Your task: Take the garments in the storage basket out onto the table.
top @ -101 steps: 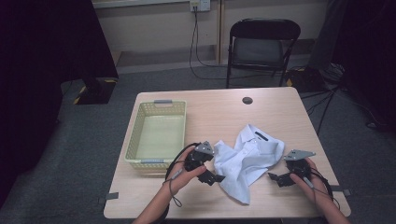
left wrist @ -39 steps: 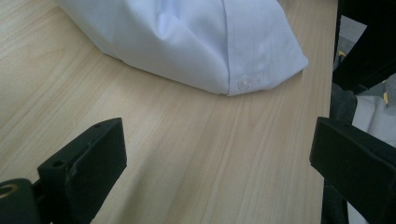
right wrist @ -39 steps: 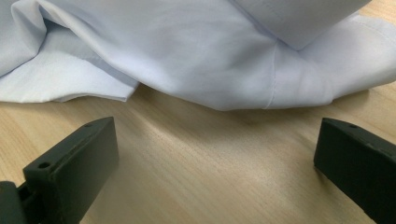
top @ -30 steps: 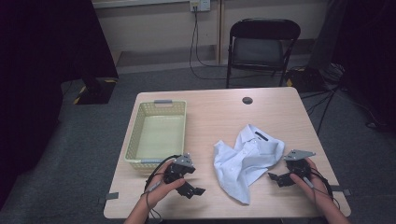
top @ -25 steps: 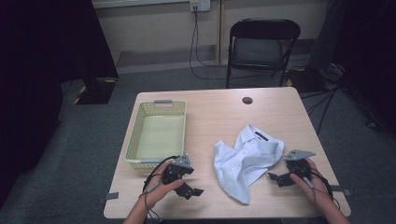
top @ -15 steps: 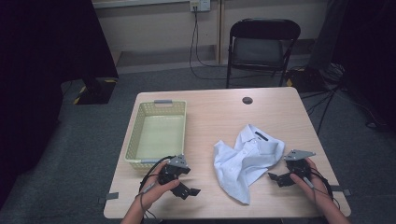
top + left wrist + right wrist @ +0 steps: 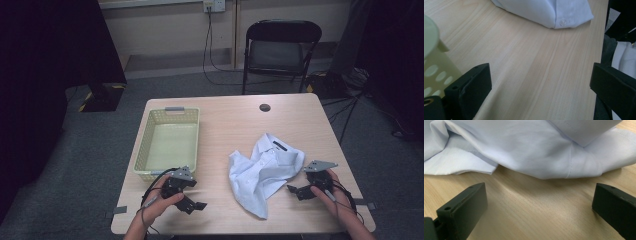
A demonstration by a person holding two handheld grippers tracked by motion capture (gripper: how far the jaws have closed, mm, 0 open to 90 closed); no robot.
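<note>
White shirt (image 7: 267, 169) crumpled on wooden table (image 7: 230, 125), right of empty yellow basket (image 7: 170, 142); left gripper (image 7: 192, 200) and right gripper (image 7: 296, 190) flank it, jaws wide, holding nothing; folding or stowing not yet begun

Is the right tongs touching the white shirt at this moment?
Apart. In the right gripper view, bare table lies between the open right tongs and the shirt edge.
</note>
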